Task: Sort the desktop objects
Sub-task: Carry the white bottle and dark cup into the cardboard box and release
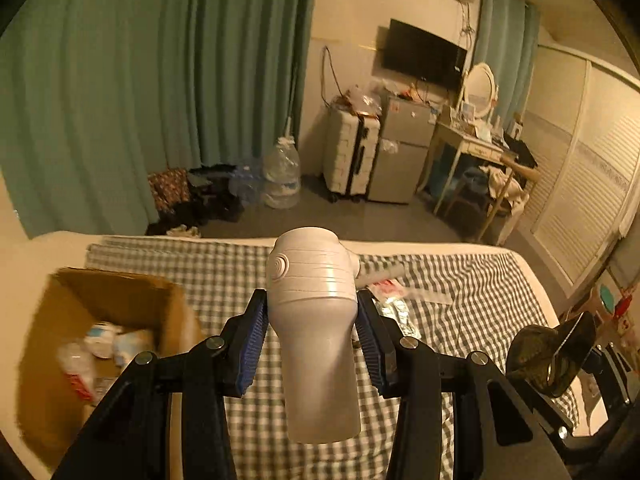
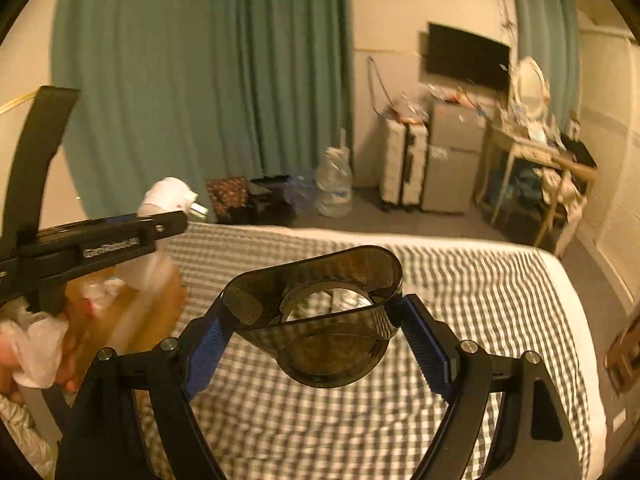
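White hair dryer (image 1: 312,320) clamped in left hand-held gripper (image 1: 312,340), long axis along the fingers, cardboard box (image 1: 120,300) just down-left and nearer this hand; smoky nozzle (image 2: 320,320) pinched in right hand-held gripper (image 2: 320,344); all above checked bed (image 1: 460,280), cluttered bedroom beyond.

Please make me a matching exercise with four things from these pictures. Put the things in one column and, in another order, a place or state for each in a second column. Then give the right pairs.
Things
1. white hair dryer
2. dark translucent nozzle
3. cardboard box
4. checked sheet

Places or states
A. spread over the bed
B. held in the right tool
C. open on the bed, with small items inside
D. held in the left tool

Pairs: 1-D, 2-B, 3-C, 4-A
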`<state>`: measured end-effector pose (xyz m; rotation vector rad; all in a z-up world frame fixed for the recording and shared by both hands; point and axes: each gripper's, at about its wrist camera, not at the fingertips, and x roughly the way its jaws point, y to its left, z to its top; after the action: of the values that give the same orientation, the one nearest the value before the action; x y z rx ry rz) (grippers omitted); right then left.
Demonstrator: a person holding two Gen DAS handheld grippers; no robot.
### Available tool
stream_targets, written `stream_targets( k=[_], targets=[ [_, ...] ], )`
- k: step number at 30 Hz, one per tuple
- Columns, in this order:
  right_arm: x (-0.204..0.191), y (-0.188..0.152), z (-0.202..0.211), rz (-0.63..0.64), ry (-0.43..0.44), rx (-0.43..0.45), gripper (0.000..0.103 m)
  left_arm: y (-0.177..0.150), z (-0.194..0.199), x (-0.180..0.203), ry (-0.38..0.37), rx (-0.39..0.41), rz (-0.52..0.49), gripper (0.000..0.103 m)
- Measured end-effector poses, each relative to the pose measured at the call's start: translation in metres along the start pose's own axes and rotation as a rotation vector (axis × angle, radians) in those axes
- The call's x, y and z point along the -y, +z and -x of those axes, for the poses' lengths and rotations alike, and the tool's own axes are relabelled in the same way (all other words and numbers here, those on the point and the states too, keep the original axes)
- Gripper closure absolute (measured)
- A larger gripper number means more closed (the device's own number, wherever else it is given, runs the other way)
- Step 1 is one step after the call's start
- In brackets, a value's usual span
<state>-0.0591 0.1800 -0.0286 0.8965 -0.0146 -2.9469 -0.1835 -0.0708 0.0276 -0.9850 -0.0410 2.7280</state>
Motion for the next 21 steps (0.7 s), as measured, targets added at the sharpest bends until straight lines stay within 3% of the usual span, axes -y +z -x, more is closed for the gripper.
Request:
stream_targets(
  k=[6,11,16,21],
  targets=[
    [-0.055,0.022,0.027,0.014,0.161,0.017,0.021,0.003,0.049,-0.057,0.046,0.027,0.025,0.059],
    [-0.103,0.032,0.024,0.03,0.282,-0.007,0.021,-0.01,0.076,-0.121,0.105,0.028,0.058,0.059],
    [-0.161,0.027,-0.004,0.052,0.399,-0.081,0.021,-0.038,0.078,-0.182,0.156,-0.011,0.103,0.059],
    [-0.216,0.007,-0.05,0.071,0.439,-0.192,0.021,-0.077,0.057,-0.235,0.166,-0.081,0.173,0.059]
  ],
)
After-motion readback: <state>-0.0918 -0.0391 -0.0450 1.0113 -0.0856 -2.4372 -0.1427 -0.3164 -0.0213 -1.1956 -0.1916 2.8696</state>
